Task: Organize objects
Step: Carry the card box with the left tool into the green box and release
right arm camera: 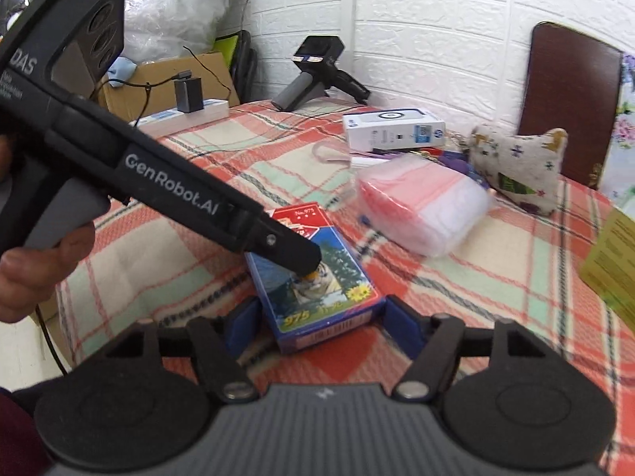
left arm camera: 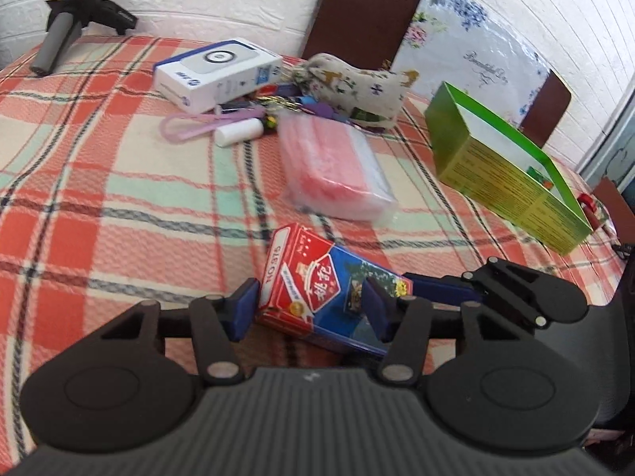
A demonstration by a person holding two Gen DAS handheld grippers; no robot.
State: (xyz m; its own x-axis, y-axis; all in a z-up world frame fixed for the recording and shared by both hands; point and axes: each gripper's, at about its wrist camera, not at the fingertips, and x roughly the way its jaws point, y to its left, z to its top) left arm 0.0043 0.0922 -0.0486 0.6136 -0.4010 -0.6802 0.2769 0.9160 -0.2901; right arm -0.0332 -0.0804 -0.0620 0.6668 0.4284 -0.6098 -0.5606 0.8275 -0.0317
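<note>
A table under a red, cream and mint plaid cloth (left arm camera: 99, 182) stands against a white brick-pattern wall (right arm camera: 436, 20), with brown chair backs behind it. Near its front edge lies the card box (left arm camera: 317, 289), red and blue, tilted, and both grippers meet at it. The left gripper (left arm camera: 307, 313) has its blue pads tight on the box's two sides, pinching it. The right gripper (right arm camera: 319, 327) straddles the box's near end, its right pad at the corner, its left pad a little clear, so the jaws stand spread. Beyond the box lies a pink bag (left arm camera: 337, 166); further back a white box (left arm camera: 218, 73), a cloth pouch (left arm camera: 357, 83) and small clutter; to the box's right, an open green box (left arm camera: 504, 166).
</note>
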